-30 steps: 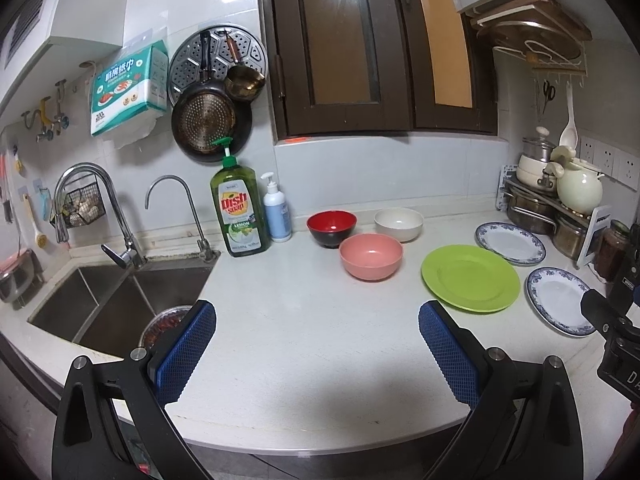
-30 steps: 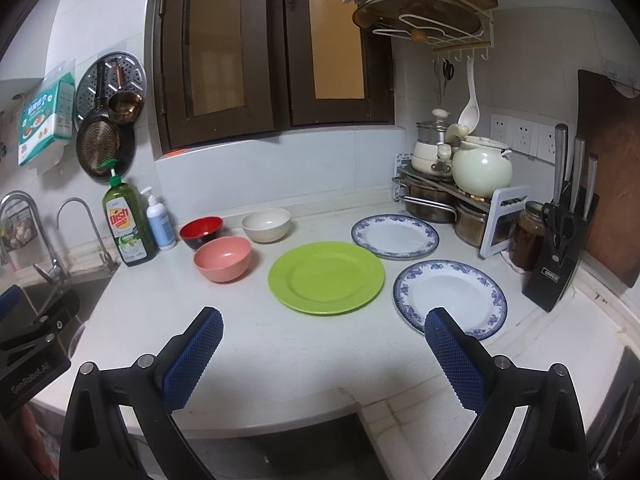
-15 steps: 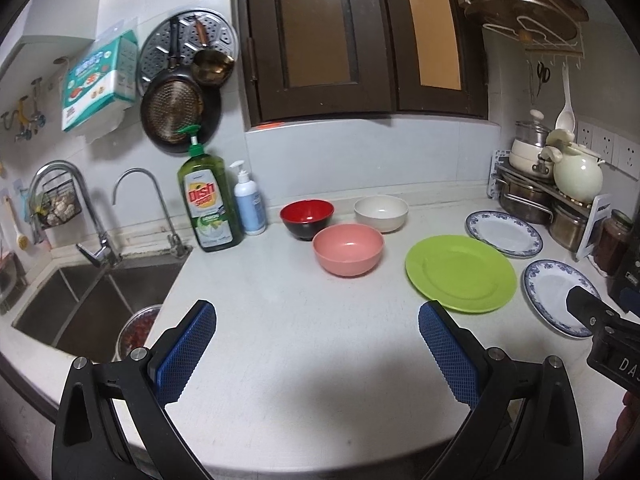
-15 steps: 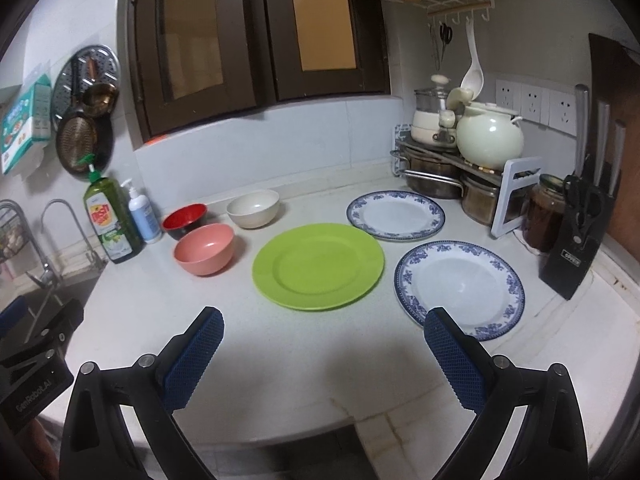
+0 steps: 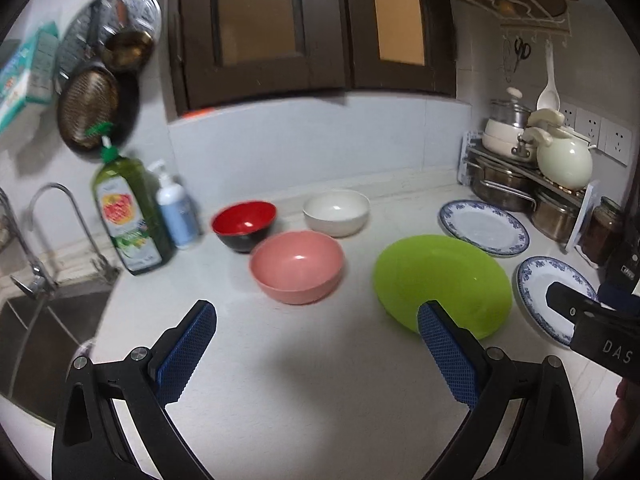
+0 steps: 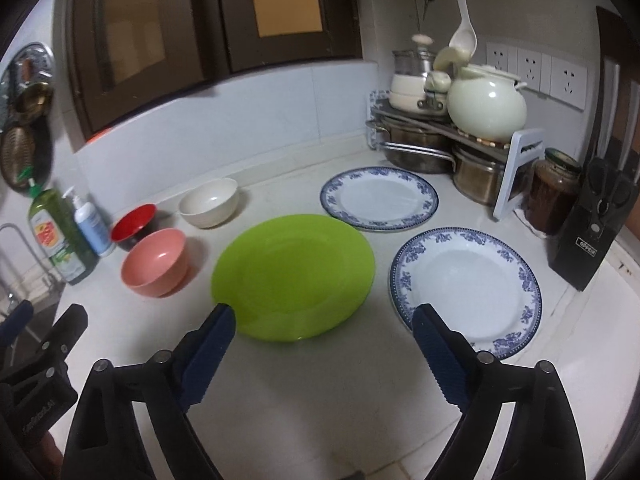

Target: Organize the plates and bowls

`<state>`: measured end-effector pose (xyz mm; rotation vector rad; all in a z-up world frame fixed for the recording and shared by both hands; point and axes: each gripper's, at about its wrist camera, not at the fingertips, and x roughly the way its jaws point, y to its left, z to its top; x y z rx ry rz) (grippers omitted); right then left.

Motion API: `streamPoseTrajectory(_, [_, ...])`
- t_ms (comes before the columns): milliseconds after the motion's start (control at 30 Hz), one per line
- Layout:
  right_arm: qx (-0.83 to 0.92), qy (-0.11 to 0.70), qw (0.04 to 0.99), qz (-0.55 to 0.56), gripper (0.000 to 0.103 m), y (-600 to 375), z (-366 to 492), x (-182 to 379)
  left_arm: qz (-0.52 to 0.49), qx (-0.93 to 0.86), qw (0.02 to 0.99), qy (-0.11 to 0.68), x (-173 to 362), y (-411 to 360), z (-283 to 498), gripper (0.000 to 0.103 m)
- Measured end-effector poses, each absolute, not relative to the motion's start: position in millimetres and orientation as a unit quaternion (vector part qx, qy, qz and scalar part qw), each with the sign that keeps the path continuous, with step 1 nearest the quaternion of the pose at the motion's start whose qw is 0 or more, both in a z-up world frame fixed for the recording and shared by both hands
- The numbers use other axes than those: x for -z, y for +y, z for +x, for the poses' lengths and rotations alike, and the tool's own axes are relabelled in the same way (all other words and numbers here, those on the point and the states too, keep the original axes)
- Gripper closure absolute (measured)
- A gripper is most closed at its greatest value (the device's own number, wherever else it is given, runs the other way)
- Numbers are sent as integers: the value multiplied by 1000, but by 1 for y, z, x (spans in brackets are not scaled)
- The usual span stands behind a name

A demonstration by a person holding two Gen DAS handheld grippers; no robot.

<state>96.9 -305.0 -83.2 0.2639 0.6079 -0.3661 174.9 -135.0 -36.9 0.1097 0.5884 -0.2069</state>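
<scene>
Both the left tongs (image 5: 316,354) and right tongs (image 6: 324,354) are hovering spread wide, gripping nothing. The green plate (image 6: 294,276) is lying mid-frame on the table (image 6: 320,400). Probably the plate comes next: approach low, pinching its near rim.

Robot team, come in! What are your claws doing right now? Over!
Left claw open, empty, above the counter. Right claw open, empty, by the green plate. Three bowls, three plates unstacked. Nothing in the way.

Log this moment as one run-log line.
left gripper: open, empty | right gripper: open, empty | pink bowl, green plate: on counter, untouched | stacking: not started
</scene>
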Motion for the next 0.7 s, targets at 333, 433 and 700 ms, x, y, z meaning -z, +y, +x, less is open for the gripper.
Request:
streamPoseTrajectory(333, [157, 325, 927, 107, 18, -347, 158, 93, 27, 100, 942, 319, 61, -181, 224, 5])
streamPoseTrajectory(433, [151, 334, 926, 94, 19, -359, 177, 98, 31, 91, 941, 324, 70, -193, 238, 6])
streamPoseTrajectory(700, [123, 372, 916, 81, 27, -386, 226, 125, 31, 74, 928, 365, 105, -220, 280, 15])
